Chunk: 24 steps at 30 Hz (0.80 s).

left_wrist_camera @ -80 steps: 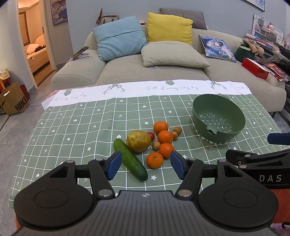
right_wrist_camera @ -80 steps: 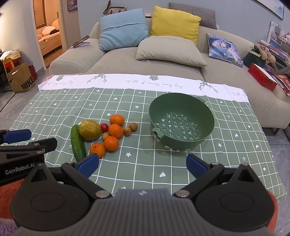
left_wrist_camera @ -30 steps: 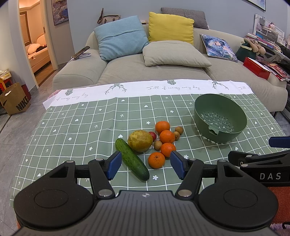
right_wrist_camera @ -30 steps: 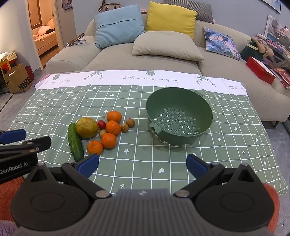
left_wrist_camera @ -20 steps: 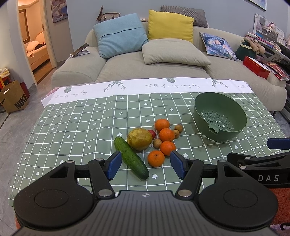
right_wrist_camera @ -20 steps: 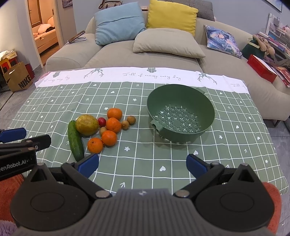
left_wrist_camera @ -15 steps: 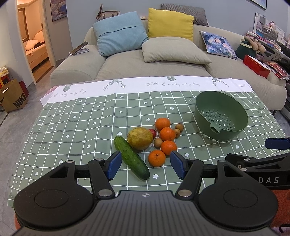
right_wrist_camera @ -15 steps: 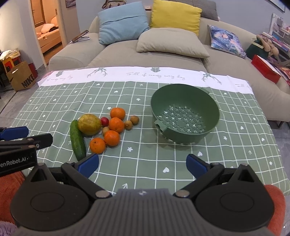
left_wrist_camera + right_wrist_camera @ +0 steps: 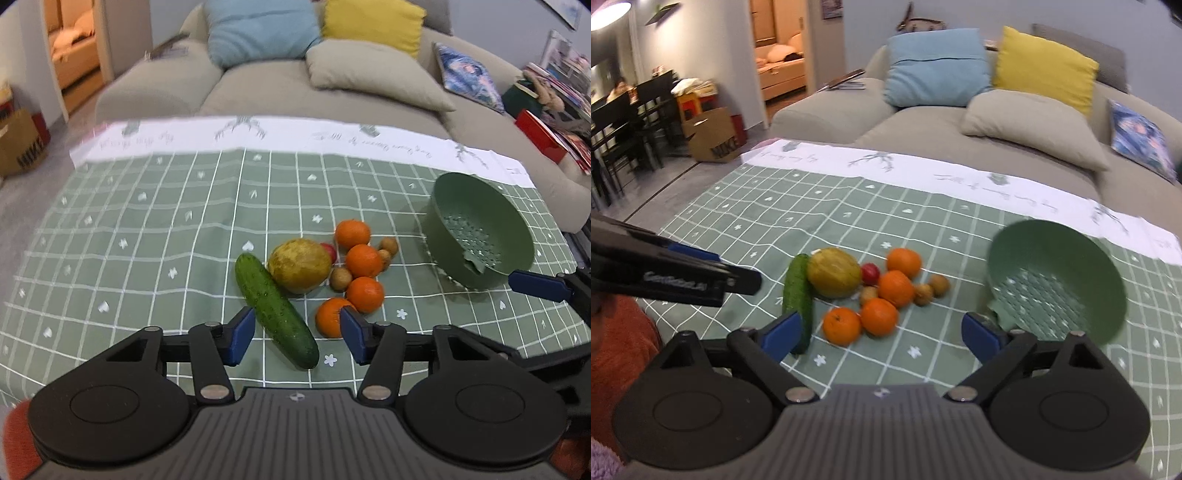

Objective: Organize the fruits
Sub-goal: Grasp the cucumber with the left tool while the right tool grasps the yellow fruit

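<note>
The left gripper [image 9: 297, 334] is spread wide and grips nothing, hovering over the near end of a cucumber [image 9: 275, 309]. The right gripper [image 9: 881, 334] is spread wide too, with nothing in it. Beyond them, on a green checked tablecloth [image 9: 147, 236], lie a yellow-green mango [image 9: 299, 265], four oranges [image 9: 364, 260], a small red fruit [image 9: 870, 273] and three small brown fruits [image 9: 923, 294], clustered together. To their right a green colander bowl [image 9: 1056, 282] sits tilted, with no fruit inside.

The green checked tablecloth [image 9: 155, 236] carries four mandarins [image 9: 364, 260], one cucumber [image 9: 275, 309], one yellow-green mango [image 9: 299, 264] and one small red fruit [image 9: 870, 273]. Three little brown longans [image 9: 939, 284] lie among them, and one green colander [image 9: 484, 236] stands to the right.
</note>
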Tool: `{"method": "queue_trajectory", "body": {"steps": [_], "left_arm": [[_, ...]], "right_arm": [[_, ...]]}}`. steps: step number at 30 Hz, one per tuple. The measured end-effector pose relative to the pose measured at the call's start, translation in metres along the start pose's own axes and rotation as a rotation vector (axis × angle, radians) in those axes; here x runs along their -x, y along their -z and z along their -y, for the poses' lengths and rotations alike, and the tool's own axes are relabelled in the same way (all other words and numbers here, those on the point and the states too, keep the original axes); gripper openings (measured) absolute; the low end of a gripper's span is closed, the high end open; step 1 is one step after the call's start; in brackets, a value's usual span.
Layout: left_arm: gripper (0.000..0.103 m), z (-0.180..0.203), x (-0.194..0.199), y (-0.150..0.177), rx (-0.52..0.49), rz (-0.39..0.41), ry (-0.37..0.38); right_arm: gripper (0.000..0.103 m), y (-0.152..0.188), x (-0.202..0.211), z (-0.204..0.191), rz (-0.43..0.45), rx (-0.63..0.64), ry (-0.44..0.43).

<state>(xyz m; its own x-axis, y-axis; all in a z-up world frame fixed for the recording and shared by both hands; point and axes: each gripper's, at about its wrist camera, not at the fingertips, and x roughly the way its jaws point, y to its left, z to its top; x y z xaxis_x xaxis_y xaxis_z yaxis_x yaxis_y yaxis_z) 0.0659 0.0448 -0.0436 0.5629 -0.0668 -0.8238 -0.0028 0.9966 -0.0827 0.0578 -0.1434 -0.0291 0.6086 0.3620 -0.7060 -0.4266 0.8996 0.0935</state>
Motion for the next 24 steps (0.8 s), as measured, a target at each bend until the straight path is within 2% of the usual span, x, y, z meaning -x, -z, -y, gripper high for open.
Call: {"method": "queue_trajectory", "body": {"steps": [6,12,18,24], "left_arm": [[0.058,-0.014,-0.036,-0.012,0.065,-0.068,0.016],[0.057,-0.024,-0.079,-0.02,0.105,-0.147,-0.002],[0.057,-0.031,-0.108,-0.023,0.14,-0.213,-0.011],[0.053,-0.034,-0.125,-0.029,0.155,-0.247,-0.003]], "right_arm": [[0.067,-0.012,-0.04,-0.002,-0.016,0.073,-0.113],[0.053,-0.022,-0.079,0.0,-0.052,0.168,-0.16],[0.052,-0.03,-0.11,-0.001,-0.085,0.243,-0.209],[0.052,-0.031,-0.137,-0.007,-0.104,0.407,-0.246]]}}
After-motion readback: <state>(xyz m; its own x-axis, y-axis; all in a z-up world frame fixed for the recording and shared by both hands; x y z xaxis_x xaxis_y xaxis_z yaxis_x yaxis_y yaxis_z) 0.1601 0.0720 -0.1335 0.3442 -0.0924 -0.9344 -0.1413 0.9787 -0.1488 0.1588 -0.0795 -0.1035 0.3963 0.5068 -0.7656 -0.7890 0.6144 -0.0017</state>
